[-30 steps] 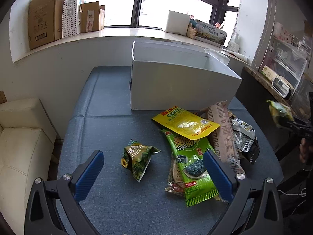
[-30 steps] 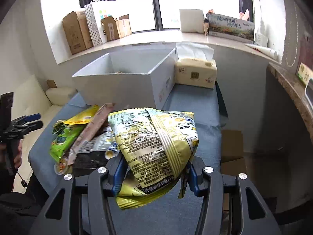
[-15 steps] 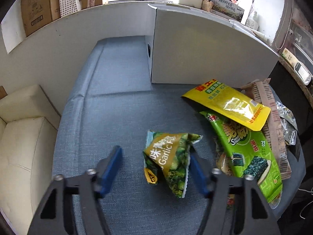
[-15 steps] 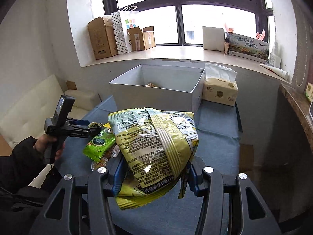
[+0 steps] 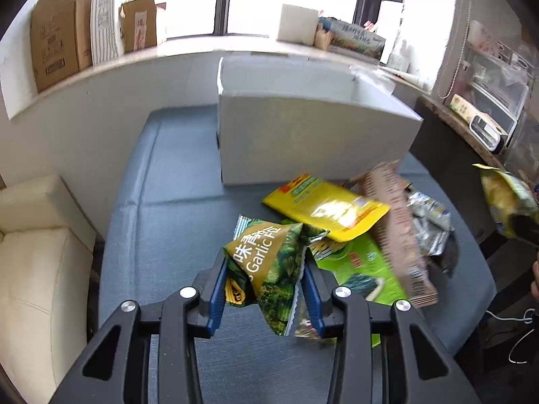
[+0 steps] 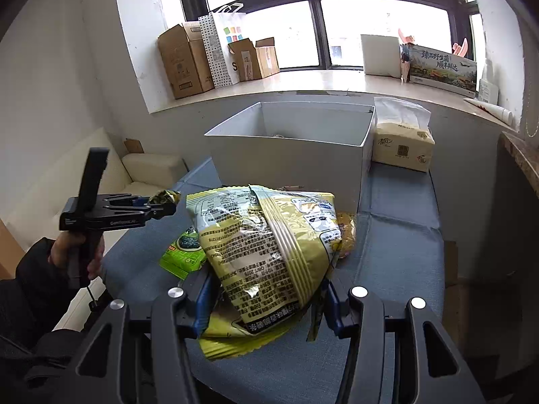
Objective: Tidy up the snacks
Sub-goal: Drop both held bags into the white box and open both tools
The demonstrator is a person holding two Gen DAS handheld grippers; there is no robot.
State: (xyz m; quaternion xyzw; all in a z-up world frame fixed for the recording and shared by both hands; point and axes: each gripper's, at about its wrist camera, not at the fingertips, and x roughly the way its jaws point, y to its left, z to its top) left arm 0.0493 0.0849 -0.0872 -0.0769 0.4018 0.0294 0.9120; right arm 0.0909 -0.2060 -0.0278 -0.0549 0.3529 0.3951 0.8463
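Window-lit room; a blue-covered bench (image 5: 161, 202) stands below a sill stacked with cartons.

Nearest, left view: the left gripper (image 5: 264, 289) has its fingers pinching the garlic pack (image 5: 266, 259), one blue pad on each side of the bag. It appears lifted clear of the bench, though the blur leaves that uncertain. Just beyond lies the loose pile: green pack (image 5: 363, 269), yellow pouch (image 5: 323, 205), brown pack (image 5: 397, 229) and silver pack (image 5: 431, 225), overlapping one another.

Nearest, right view: the right gripper (image 6: 266, 306) has its fingers clamped on the large yellow bag (image 6: 269, 245), held above the bench.

Farther back stands the white box (image 6: 289, 155), open-topped, its front wall near the pile. Something small shows inside; what it is cannot be told. A tissue pack (image 6: 402, 144) sits just beside the box.

Assessment: two snacks in hand, neither yet boxed. At least four remain on the bench. Task judged early to midway.
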